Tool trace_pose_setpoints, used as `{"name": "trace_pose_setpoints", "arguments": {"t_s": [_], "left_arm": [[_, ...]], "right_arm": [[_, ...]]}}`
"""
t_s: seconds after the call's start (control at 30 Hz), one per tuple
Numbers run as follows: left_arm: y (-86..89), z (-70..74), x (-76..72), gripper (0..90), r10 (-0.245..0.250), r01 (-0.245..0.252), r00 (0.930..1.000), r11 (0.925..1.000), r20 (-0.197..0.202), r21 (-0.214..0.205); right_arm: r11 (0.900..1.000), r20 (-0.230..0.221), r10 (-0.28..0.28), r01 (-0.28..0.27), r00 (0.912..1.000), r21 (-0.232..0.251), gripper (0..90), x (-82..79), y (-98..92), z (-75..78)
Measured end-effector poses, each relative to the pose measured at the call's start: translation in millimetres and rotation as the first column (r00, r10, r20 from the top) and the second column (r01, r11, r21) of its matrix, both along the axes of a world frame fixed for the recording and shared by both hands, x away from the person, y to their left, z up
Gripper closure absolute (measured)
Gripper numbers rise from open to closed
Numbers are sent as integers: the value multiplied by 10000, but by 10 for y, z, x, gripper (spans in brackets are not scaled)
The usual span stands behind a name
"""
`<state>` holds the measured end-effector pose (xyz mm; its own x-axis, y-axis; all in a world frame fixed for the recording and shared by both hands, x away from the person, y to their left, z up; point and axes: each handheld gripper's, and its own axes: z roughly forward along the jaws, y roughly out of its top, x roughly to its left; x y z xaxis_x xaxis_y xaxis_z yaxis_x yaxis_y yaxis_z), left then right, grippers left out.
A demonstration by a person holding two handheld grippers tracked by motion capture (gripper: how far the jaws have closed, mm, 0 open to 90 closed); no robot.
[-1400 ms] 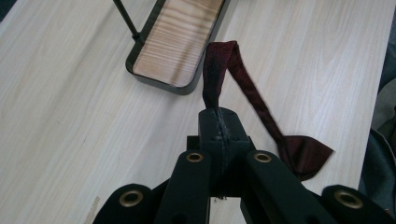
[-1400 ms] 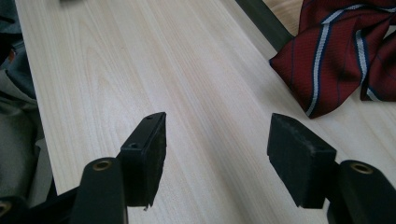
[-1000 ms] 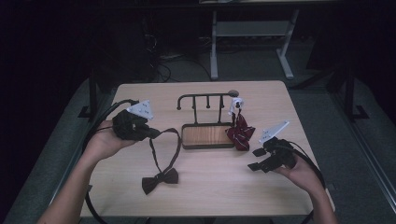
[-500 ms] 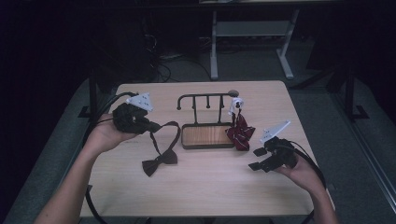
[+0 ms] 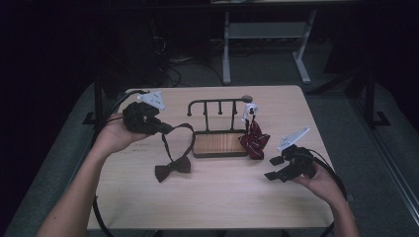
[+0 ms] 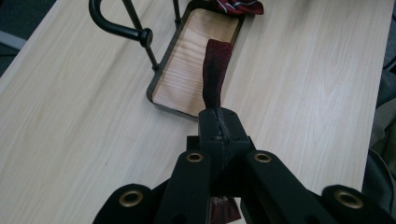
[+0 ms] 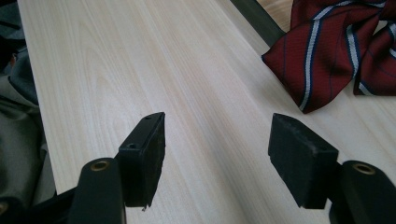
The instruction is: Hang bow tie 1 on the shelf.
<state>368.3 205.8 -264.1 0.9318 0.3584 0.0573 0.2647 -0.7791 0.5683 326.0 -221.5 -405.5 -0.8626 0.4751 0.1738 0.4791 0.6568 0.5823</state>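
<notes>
High view: left tool (image 5: 163,129) raised over the left of the pale wooden surface (image 5: 212,197), clamped on the strap of a dark bow tie (image 5: 172,169), strap looping down, bow resting on the surface left of a black rack (image 5: 220,127) with a wooden tray base; striped red tie (image 5: 254,139) hanging from the rack's right end, bunched against the tray; right tool (image 5: 274,168) low at the right, jaws apart, holding nothing, near the red tie. Left gripper view: jaws closed on the dark strap (image 6: 216,74), tray (image 6: 194,60) just beyond. Right gripper view: jaws spread wide over bare wood, striped tie (image 7: 336,51) ahead at the upper right, not touching.
</notes>
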Motion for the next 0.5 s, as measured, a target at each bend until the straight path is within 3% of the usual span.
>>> {"name": "trace_pose_setpoints", "arguments": {"t_s": [0.5], "left_arm": [[-94, 193, 143, 900, -3, 3, 9998, 10000, 181, 2]], "right_arm": [[10000, -77, -63, 63, 9999, -17, 351, -14, -17, 8]]}}
